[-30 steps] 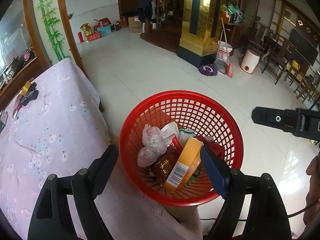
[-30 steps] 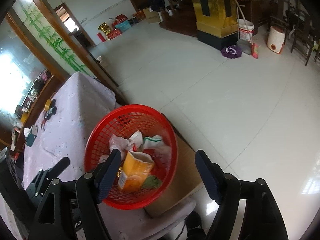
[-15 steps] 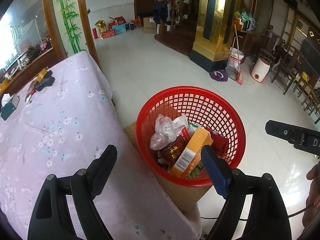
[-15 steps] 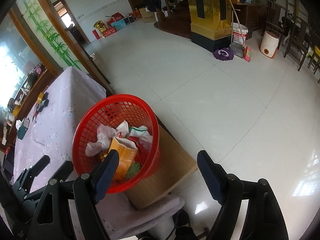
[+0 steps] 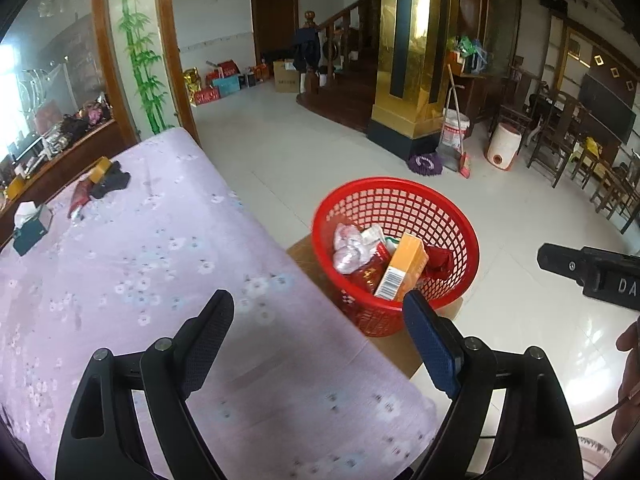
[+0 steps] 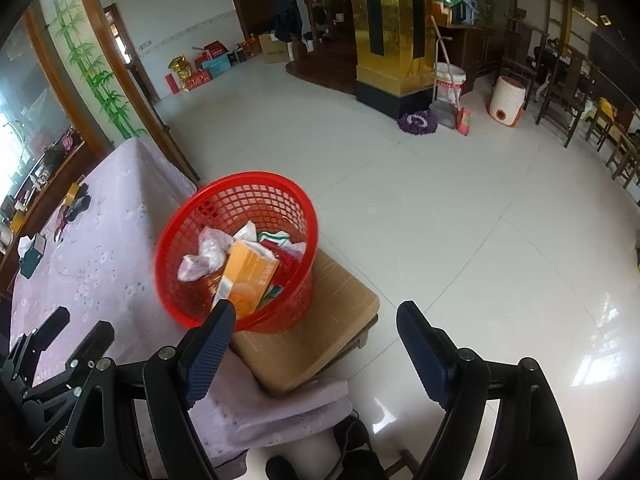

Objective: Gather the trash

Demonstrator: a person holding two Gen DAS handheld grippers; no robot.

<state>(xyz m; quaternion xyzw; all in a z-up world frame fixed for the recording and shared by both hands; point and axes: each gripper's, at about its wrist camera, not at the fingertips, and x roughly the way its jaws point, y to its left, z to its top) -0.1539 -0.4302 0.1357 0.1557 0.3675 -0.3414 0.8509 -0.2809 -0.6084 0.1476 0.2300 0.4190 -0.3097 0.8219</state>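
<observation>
A red mesh basket stands on a brown cardboard box beside the table. It holds an orange carton, crumpled white plastic and red wrappers. The basket also shows in the right wrist view with the carton inside. My left gripper is open and empty, above the table's near corner, left of the basket. My right gripper is open and empty, above the box, just in front of the basket.
The table has a lilac flowered cloth. At its far end lie a tissue box, a red wrapper and dark items. White tiled floor spreads to the right. A gold pillar and chairs stand farther off.
Both grippers have drawn back and risen from the basket. The left view has swung left over the table, so the basket sits farther away and to the right. Both stay open.
</observation>
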